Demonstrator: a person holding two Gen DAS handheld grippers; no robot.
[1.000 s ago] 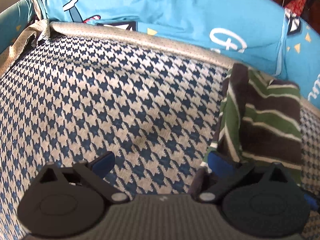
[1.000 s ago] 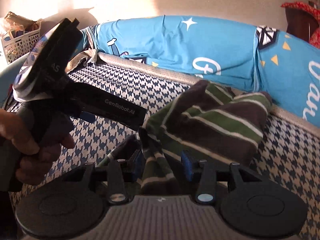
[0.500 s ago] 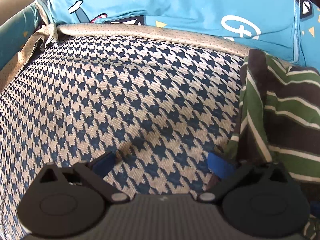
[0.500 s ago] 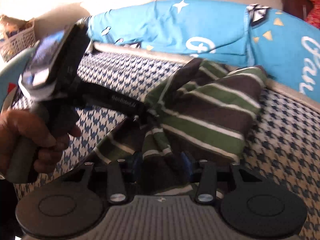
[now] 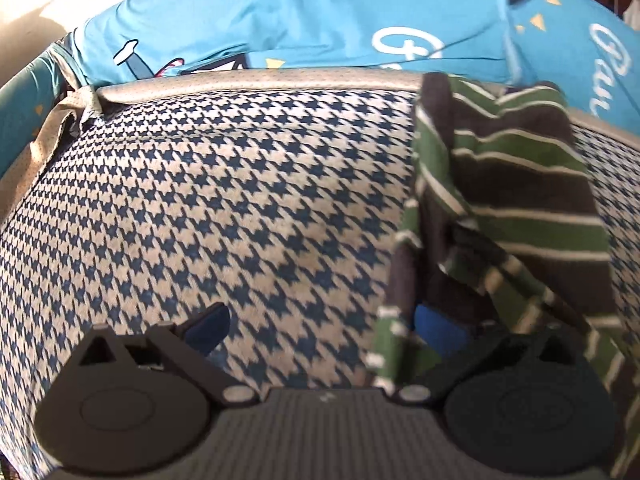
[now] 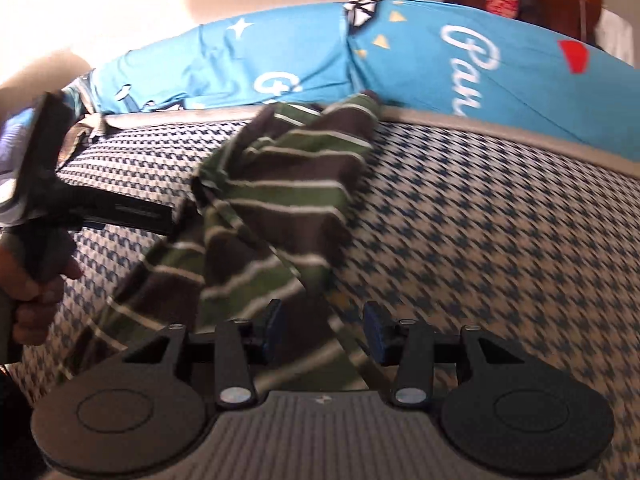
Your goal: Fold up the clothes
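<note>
I see one striped garment [image 6: 280,200] on the houndstooth bed [image 6: 500,240], running from frame bottom to upper centre. My two hand-held grippers: right hand-held gripper [image 6: 324,326] parted, cloth loose between; left hand-held gripper [image 5: 320,324] wide apart, cloth draped over one finger.

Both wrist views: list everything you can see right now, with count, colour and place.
striped garment: one, green, brown and white, crumpled on the houndstooth cover, far side
houndstooth cover: one, navy and cream, spread under everything
blue bedding: teal with white lettering, along the far edge
dark furniture: brown, top right, with red patterned cloth
left gripper: black, blue fingers, wide apart; cloth drapes over one finger
right gripper: black, blue fingers, apart; cloth lies between them
hand: one, gripping the left gripper's handle
</note>
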